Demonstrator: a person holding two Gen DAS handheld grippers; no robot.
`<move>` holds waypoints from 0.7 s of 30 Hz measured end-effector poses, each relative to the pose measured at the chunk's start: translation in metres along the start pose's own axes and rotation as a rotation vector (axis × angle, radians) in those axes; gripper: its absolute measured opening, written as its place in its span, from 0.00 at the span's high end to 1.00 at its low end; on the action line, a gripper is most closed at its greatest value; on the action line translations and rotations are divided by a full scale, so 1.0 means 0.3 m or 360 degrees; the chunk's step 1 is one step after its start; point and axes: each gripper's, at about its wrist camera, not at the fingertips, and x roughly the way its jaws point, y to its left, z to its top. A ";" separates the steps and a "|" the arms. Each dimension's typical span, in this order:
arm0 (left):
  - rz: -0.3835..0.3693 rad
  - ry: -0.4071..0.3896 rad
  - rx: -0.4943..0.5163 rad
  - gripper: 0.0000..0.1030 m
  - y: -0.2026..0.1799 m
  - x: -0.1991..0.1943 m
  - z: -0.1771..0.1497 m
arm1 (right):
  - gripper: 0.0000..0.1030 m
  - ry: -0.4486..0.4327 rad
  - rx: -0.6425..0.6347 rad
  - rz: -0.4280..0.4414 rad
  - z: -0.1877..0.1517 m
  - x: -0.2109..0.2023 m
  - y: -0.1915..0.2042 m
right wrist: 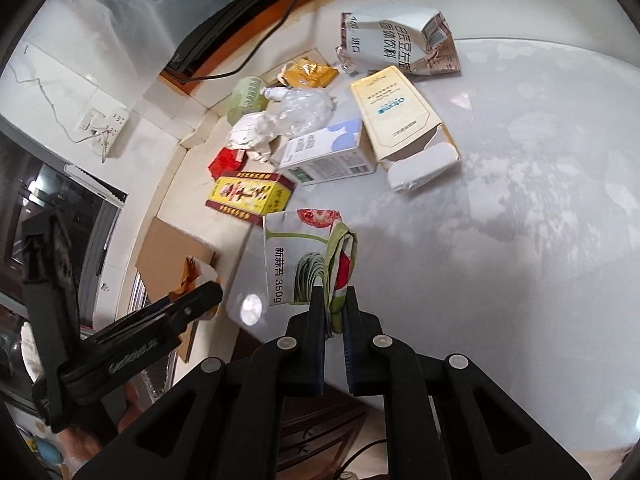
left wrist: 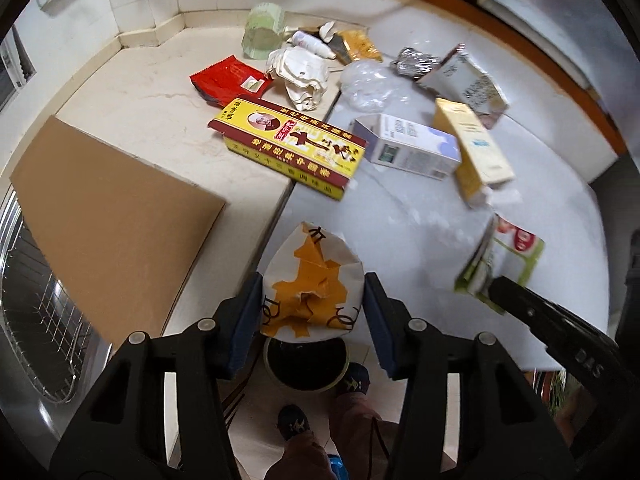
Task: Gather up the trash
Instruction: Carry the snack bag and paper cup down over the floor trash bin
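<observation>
My left gripper is shut on a crumpled white-and-orange paper wrapper, held above the counter's front edge. A dark round bin stands on the floor right under it. My right gripper is shut on the edge of a flat white-and-green vegetable packet, lifted off the white counter. More trash lies behind: a yellow-and-red box, a white-and-blue box, a pale yellow carton, a torn drink carton, clear plastic and crumpled white paper.
A brown cardboard sheet lies at the counter's left, beside a wire rack in a steel sink. A green cup, a red packet and foil sit near the back wall. A person's feet are beside the bin.
</observation>
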 end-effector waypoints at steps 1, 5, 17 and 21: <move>-0.0009 -0.0006 0.0009 0.55 0.007 -0.023 -0.016 | 0.93 -0.0012 -0.0009 -0.0009 -0.026 -0.019 0.017; -0.0046 -0.0022 0.0044 0.55 0.030 -0.101 -0.093 | 0.93 -0.0045 -0.0027 -0.0035 -0.118 -0.070 0.069; -0.0163 -0.0015 0.0191 0.55 0.099 -0.216 -0.327 | 0.93 -0.0048 -0.0074 -0.0163 -0.457 -0.137 0.215; -0.0188 0.0022 0.0200 0.55 0.102 -0.197 -0.380 | 0.93 -0.0003 -0.0093 -0.0214 -0.540 -0.140 0.230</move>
